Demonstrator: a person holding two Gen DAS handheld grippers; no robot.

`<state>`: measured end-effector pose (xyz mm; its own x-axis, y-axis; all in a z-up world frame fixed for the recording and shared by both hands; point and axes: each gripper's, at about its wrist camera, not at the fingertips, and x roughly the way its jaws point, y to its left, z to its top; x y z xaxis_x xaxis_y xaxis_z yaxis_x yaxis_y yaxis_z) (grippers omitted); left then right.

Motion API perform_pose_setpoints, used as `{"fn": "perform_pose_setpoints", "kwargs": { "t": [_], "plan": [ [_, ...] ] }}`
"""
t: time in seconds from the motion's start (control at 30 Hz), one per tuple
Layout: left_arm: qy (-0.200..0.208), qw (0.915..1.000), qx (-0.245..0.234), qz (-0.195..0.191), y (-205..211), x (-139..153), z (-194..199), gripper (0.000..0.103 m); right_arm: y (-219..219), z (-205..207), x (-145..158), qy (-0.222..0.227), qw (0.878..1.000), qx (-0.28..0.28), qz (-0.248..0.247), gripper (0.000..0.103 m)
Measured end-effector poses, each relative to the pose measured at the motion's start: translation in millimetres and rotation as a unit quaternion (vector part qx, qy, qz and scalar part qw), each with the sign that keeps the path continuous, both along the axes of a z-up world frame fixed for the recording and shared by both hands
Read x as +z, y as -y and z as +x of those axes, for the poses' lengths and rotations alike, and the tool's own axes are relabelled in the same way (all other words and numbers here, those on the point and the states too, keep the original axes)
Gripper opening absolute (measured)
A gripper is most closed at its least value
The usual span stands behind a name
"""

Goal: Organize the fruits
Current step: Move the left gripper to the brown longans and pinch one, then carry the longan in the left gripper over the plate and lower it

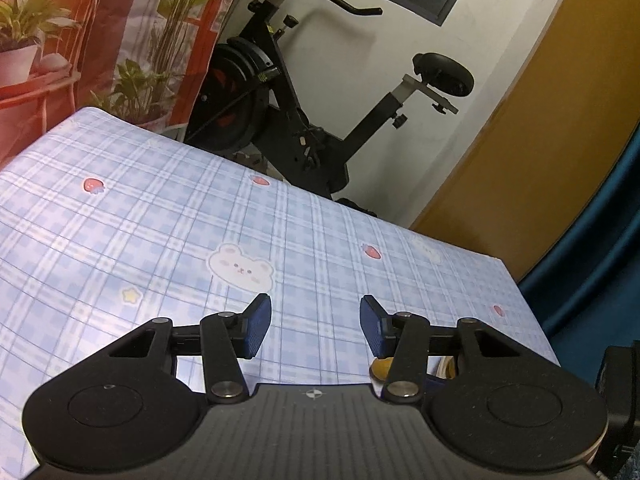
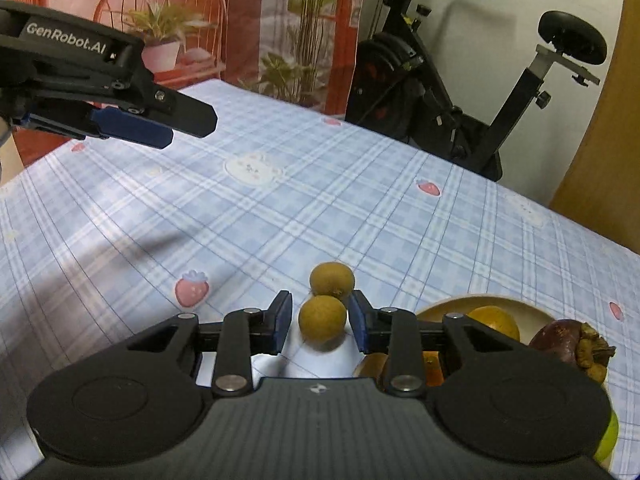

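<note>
In the right wrist view my right gripper (image 2: pixel 321 327) is shut on a small round tan fruit (image 2: pixel 322 322), its blue pads on either side of it, just above the blue plaid tablecloth (image 2: pixel 240 240). A second tan fruit (image 2: pixel 332 280) lies on the cloth right behind it. To the right, a pale bowl (image 2: pixel 460 302) holds an orange fruit (image 2: pixel 494 322); a dark purple mangosteen (image 2: pixel 568 344) sits at its edge. My left gripper (image 1: pixel 315 326) hovers open over bare cloth with nothing between its pads, and also shows as my left gripper (image 2: pixel 188 128) at upper left.
An exercise bike (image 2: pixel 460 120) stands just past the table's far edge, beside a printed plant backdrop (image 2: pixel 200 32). A green fruit (image 2: pixel 608 440) peeks out at the lower right. A yellowish fruit (image 1: pixel 380 366) shows under the left gripper's right finger.
</note>
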<state>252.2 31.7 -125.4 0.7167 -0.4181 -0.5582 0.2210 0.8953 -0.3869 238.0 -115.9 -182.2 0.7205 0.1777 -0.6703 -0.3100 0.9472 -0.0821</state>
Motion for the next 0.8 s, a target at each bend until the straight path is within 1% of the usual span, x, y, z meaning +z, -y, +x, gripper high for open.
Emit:
{"fn": "perform_pose_setpoints", "kwargs": {
  "t": [0.1,0.13,0.23,0.4,0.6,0.7,0.8],
  "plan": [
    [0.0,1.0,-0.008,0.0,0.8,-1.8,-2.0,0.051,-0.2,0.3,-4.5,-0.006,1.0,-0.003,-0.002,0.033],
    [-0.001,1.0,-0.01,0.001,1.9,-3.2,-3.8,0.051,-0.4,-1.0,-4.9,-0.006,1.0,-0.005,0.0,0.03],
    [-0.004,0.9999,-0.017,0.002,3.4,-5.3,-4.6,0.051,0.7,-6.1,-3.3,-0.001,1.0,-0.006,0.011,0.03],
    [-0.019,0.9991,-0.028,-0.026,4.5,-12.0,-5.4,0.051,5.5,-24.1,5.6,0.02,0.999,-0.011,0.037,0.03],
    [-0.019,0.9983,-0.056,-0.006,23.8,-20.8,-3.9,0.051,23.8,-57.6,20.1,0.055,0.995,-0.049,0.067,0.03],
    [-0.008,0.9973,-0.072,-0.009,35.2,-25.8,-2.9,0.051,42.0,-69.6,28.0,0.051,0.99,-0.072,0.109,0.03],
    [-0.001,0.9962,-0.086,0.016,50.7,-32.7,-3.5,0.051,54.2,-78.6,34.7,0.055,0.987,-0.09,0.119,0.03]
  ]
}}
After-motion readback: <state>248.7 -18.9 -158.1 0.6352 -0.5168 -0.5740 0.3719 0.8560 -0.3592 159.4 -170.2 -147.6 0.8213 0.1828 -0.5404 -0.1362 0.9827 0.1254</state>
